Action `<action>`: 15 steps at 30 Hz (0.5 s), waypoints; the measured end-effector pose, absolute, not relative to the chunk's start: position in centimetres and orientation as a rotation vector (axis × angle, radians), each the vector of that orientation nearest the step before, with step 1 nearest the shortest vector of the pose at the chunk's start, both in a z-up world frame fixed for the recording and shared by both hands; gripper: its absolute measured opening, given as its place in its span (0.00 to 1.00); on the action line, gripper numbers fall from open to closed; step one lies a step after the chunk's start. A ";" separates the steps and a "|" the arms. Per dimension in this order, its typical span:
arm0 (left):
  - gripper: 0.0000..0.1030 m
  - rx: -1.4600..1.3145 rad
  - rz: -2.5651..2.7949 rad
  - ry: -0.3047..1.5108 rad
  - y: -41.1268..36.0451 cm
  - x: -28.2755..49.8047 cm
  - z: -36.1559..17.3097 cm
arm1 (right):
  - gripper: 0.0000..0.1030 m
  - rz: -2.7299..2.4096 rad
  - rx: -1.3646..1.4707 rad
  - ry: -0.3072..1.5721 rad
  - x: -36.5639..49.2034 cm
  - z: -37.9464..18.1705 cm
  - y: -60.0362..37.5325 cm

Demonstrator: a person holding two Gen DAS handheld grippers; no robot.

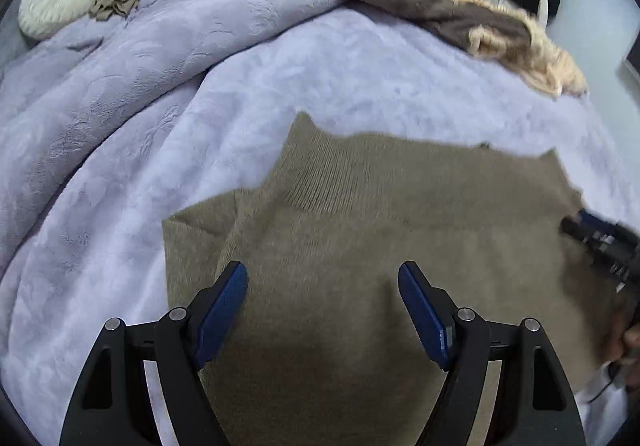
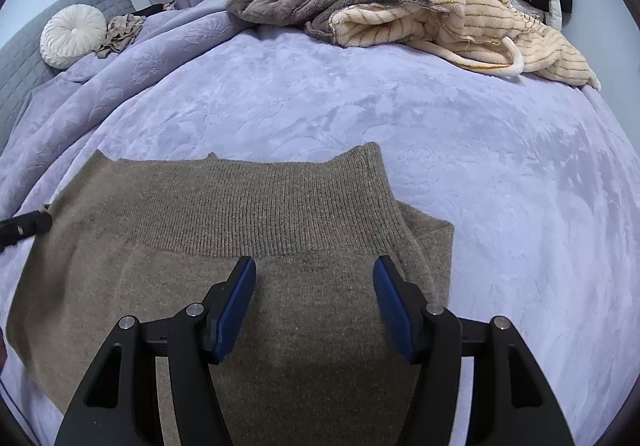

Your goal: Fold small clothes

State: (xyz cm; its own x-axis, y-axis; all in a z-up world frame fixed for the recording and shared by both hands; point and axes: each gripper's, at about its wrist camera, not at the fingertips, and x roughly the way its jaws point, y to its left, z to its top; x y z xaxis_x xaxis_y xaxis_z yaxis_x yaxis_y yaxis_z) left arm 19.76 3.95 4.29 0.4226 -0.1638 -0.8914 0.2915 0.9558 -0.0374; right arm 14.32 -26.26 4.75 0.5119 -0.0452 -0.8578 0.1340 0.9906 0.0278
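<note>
With the olive knit garment (image 2: 240,246) spread flat on the lavender blanket (image 2: 440,149) directly under both, the left gripper (image 1: 323,310) and right gripper (image 2: 314,306), wide apart and empty, should each pinch one edge layer evenly before folding.

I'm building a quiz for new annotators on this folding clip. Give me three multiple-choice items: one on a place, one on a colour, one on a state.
1. Where does the round cream pleated cushion lie?
A. on the olive-brown knitted garment
B. at the far left, by the grey quilted headboard
C. on the striped cream fleece

2. What colour is the plush bedspread?
A. pale lavender
B. dark green
C. red

3. How do the jaws of the right gripper stand?
A. shut on the cushion
B. shut on the fleece
C. open over the knit

Answers:
1 B, it sits beside the grey quilted headboard.
2 A, lavender pile covers the bed.
3 C, the blue pads stand apart above the olive-brown knitted garment.
</note>
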 end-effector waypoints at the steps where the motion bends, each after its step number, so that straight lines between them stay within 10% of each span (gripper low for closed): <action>1: 0.77 0.158 -0.270 1.113 4.0 19.5 3.2 | 0.65 -0.129 0.083 1.052 14.1 4.2 -26.8; 15: 0.77 0.108 -0.318 1.082 4.6 10.8 4.8 | 0.67 -0.055 0.057 1.017 4.7 6.4 -23.2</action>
State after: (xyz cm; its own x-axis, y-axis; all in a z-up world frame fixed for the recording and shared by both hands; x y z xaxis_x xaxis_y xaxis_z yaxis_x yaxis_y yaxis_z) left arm 10.79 4.63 4.82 0.4293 -0.2021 -0.8803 0.3067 0.9494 -0.0684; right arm 4.66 -23.22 6.36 0.5244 -0.0194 -0.8512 0.0727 0.9971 0.0220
